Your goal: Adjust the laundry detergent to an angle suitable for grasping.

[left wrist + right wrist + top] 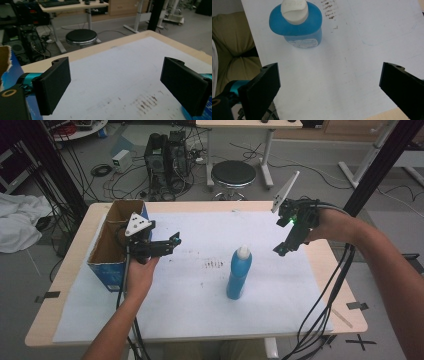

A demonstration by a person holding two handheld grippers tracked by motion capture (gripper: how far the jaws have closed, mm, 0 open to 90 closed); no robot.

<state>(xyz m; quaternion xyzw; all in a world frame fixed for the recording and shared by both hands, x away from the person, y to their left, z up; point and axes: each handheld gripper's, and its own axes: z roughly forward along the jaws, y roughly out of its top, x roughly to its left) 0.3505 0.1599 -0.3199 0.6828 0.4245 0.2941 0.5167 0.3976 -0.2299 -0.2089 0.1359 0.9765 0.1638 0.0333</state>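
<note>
Over the table's left side, the left hand-held gripper [172,241] hangs in the air, jaws wide apart with nothing between them, pointing toward the middle. Across on the right, the right hand-held gripper [281,249] is up off the sheet too, tipped downward, jaws spread just as wide and empty; in its own view the two black pads frame bare paper. That's two grippers, both gaping, neither touching anything.

Between them stands one bottle [238,272], blue with a white cap, upright on the white sheet [200,315] and a little nearer the right gripper. Seen from the right gripper view, the bottle [296,23] sits beyond the jaws and toward the left one, with open paper in the path.

Just left of the bottle there is one patch of brown smudges [214,264] on the sheet. One open cardboard box [107,250], blue outside, sits at the table's left edge, right behind the left gripper.

Past the table: one black stool [233,174], a computer tower [167,162] and loose cables on the floor.
</note>
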